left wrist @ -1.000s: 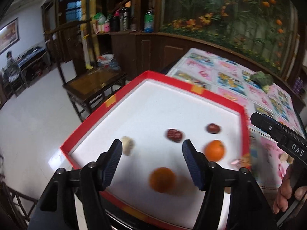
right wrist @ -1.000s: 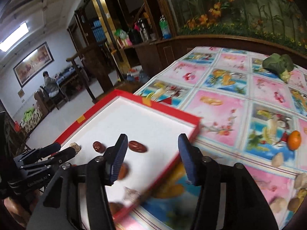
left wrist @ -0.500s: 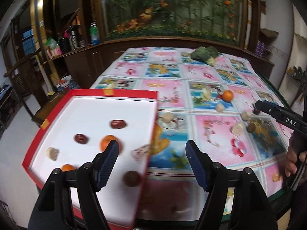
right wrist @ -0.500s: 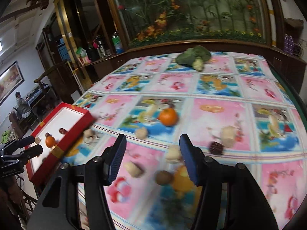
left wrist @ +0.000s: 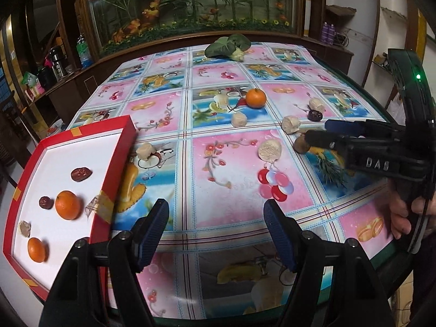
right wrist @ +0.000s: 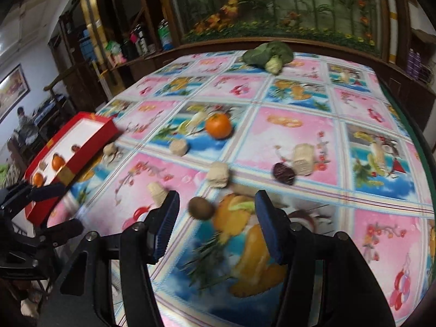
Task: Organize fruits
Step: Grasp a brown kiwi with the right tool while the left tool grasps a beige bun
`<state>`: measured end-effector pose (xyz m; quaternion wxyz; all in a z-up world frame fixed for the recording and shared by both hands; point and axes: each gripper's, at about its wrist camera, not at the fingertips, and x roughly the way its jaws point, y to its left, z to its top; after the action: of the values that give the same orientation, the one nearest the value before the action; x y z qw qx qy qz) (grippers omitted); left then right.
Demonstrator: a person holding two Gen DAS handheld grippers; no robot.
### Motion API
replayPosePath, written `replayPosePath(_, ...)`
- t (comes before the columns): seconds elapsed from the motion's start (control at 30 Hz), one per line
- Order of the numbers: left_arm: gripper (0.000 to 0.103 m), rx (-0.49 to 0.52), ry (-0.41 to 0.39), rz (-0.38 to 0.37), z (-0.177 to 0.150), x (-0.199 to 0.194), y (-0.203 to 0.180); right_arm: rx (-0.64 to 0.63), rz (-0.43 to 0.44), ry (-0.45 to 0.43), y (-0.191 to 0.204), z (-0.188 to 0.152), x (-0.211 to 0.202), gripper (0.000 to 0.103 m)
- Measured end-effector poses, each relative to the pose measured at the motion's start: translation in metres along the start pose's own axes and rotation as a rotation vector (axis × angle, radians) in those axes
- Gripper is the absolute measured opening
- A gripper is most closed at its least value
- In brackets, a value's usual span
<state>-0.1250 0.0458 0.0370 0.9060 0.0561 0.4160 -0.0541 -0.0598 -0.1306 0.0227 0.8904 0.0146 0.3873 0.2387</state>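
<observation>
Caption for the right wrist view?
Open right gripper nears a kiwi on the fruit-print tablecloth; red box at left.

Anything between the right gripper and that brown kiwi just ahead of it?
Nothing visible. The right gripper is open and empty, and the kiwi lies on bare tablecloth just beyond its fingertips; the nearest beige pieces sit farther back.

Both cameras ride on the claws, looking down close over the bench (left wrist: 218, 163). Both see the red tray (right wrist: 90, 125) at nine o'clock.
</observation>
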Motion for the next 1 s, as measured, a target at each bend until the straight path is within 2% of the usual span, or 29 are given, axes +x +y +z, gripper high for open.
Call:
replayPosePath(0.13, 0.072, -0.021, 0.008, -0.006, 0.002, 0.004, 0.002, -0.034, 0.005, 0.031, 0.011, -0.001, 0.011, 0.056)
replayPosePath(0.2, 0.072, -0.022, 0.013, -0.012, 0.004, 0.007, 0.000, -0.031, 0.006, 0.064, 0.012, -0.001, 0.020, 0.044)
replayPosePath(0.27, 0.072, -0.014, 0.017, -0.016, 0.007, 0.009, -0.003, -0.031, 0.006, 0.101, 0.013, -0.001, 0.029, 0.036)
replayPosePath(0.33, 0.072, -0.005, 0.017, -0.019, 0.009, 0.011, -0.008, -0.050, 0.004, 0.099, 0.018, -0.001, 0.029, 0.034)
replayPosePath(0.4, 0.072, -0.003, 0.018, -0.029, 0.013, 0.013, -0.012, -0.054, -0.003, 0.098, 0.019, -0.002, 0.029, 0.024)
replayPosePath(0.47, 0.072, 0.001, 0.023, -0.042, 0.016, 0.015, -0.016, -0.023, 0.017, 0.100, 0.013, -0.001, 0.028, 0.024)
replayPosePath(0.53, 0.072, 0.006, 0.026, -0.050, 0.020, 0.018, -0.020, 0.069, 0.048, 0.090, -0.002, 0.002, 0.023, 0.024)
replayPosePath(0.73, 0.072, 0.016, 0.033, -0.078, 0.037, 0.037, -0.034, 0.360, 0.052, -0.082, -0.061, 0.003, -0.016, 0.024)
replayPosePath(0.87, 0.072, 0.004, 0.055, -0.100, 0.046, 0.054, -0.041, 0.469, 0.019, -0.156, -0.082, 0.001, -0.031, 0.024)
replayPosePath(0.93, 0.071, 0.003, 0.067, -0.104, 0.048, 0.061, -0.044, 0.492, 0.014, -0.165, -0.087, 0.001, -0.033, 0.024)
replayPosePath(1.0, 0.052, 0.005, 0.067, -0.113, 0.050, 0.067, -0.047, 0.500, 0.017, -0.160, -0.088, 0.002, -0.031, 0.024)
